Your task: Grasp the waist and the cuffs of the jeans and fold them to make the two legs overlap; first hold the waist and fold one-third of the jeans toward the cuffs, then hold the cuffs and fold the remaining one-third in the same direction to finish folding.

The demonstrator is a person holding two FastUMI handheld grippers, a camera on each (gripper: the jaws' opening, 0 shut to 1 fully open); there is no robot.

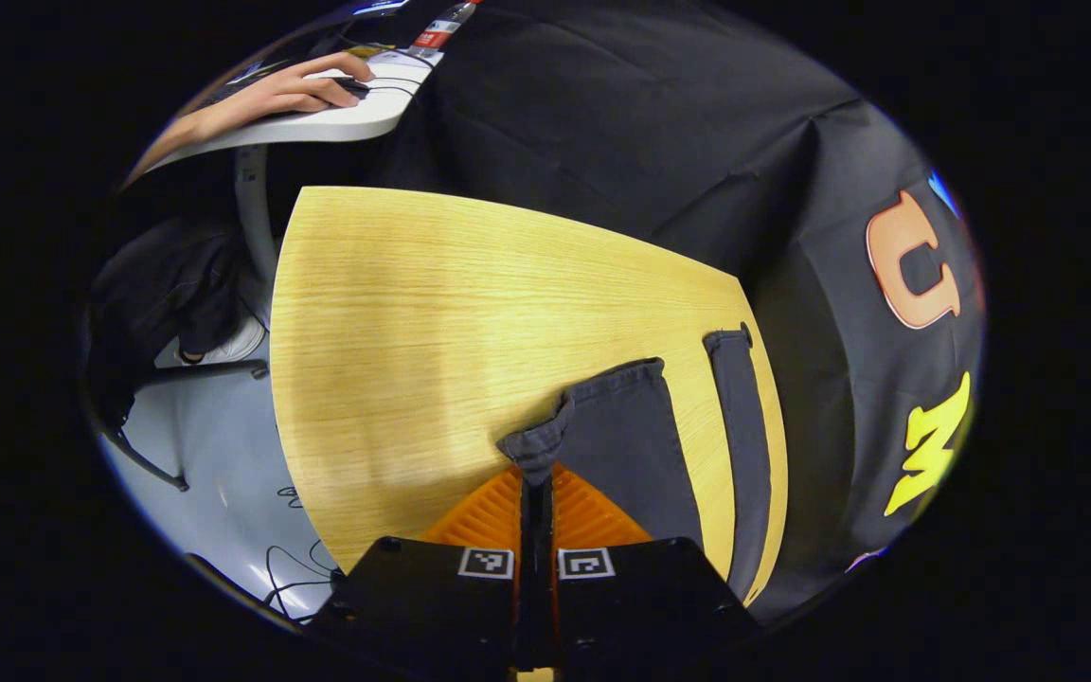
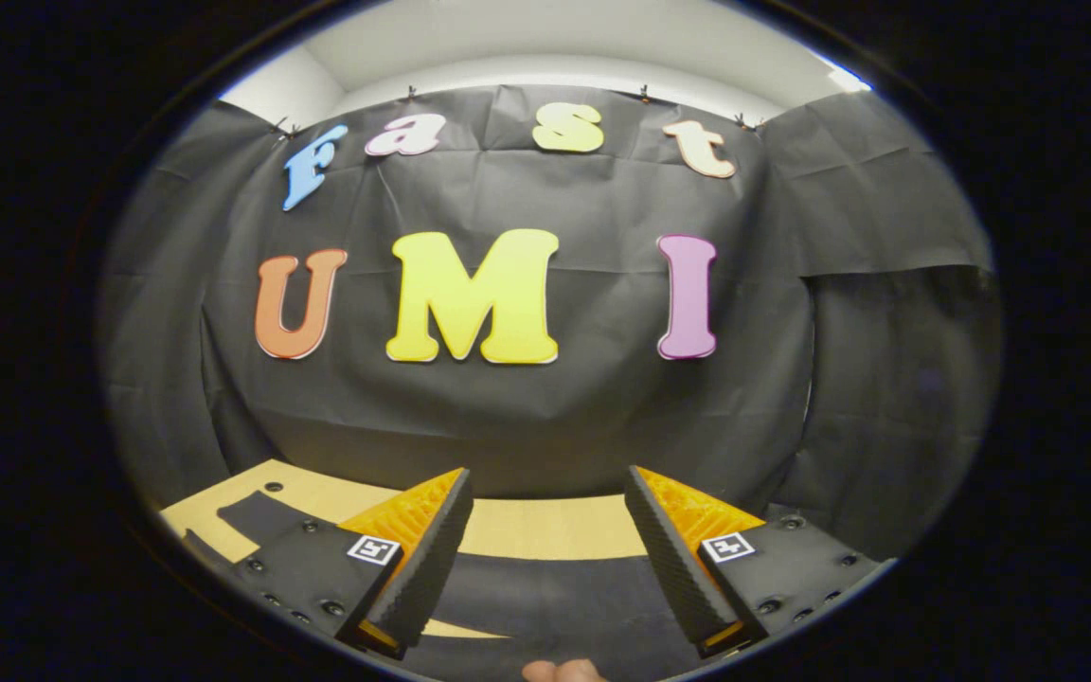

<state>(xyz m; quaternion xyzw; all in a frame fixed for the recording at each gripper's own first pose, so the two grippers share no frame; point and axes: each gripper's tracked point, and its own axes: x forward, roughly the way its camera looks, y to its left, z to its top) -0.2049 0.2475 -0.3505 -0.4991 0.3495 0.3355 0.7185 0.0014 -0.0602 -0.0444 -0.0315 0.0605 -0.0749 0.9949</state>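
Note:
Dark jeans lie on the wooden table (image 1: 432, 322). In the left gripper view one leg's cuff (image 1: 621, 417) is bunched at its near corner, and my left gripper (image 1: 536, 485) is shut on that corner. The other leg (image 1: 744, 436) lies flat beside it near the table's right edge. In the right gripper view my right gripper (image 2: 545, 530) stands open, its fingers wide apart above a dark stretch of the jeans (image 2: 545, 592). Nothing is between its pads. Another piece of the jeans (image 2: 261, 516) shows at the left on the table (image 2: 527, 526).
A person's hand (image 1: 304, 87) rests on a mouse on a white desk (image 1: 318, 123) at the far left, with a bottle (image 1: 441, 28) behind it. Grey floor (image 1: 214, 455) with cables lies left of the table. A fingertip (image 2: 560, 671) shows at the bottom edge.

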